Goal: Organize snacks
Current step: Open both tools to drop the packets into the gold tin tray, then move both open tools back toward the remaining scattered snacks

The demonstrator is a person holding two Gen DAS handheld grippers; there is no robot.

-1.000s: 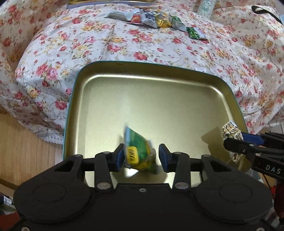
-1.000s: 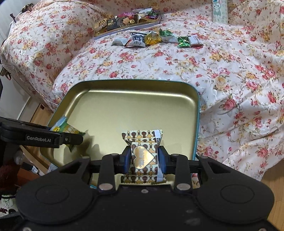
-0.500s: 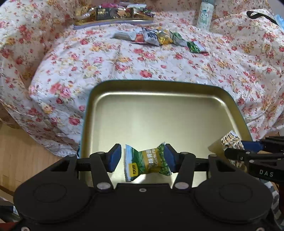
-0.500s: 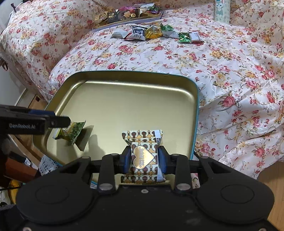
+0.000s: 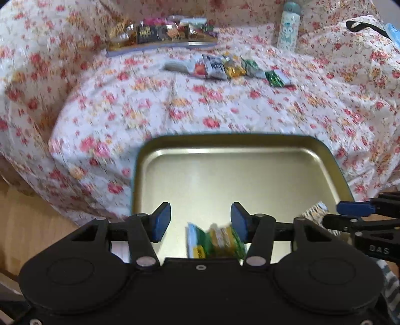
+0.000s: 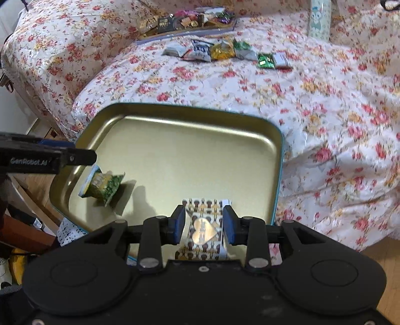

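The left gripper (image 5: 200, 220) hangs over the near left part of a gold tin tray (image 5: 332, 165), its blue pads standing wide apart with nothing pressed between them. A green snack packet (image 5: 215, 241) sits below the gap, close to the right pad; whether it touches that pad cannot be told. Seen from the right wrist, the same packet (image 6: 102, 185) lies on the tray floor near the tray's left wall, under the left gripper's tip.

The right gripper (image 6: 203, 225) is narrow, its pads pinching a brown-and-white patterned packet (image 6: 203, 228) with a gold heart, held over the tray's near edge.

The tray rests on a floral bedspread (image 6: 325, 105). Beyond the tray's far rim lies a row of loose snacks (image 6: 225, 52), and further back a second tray (image 6: 185, 22) piled with sweets.
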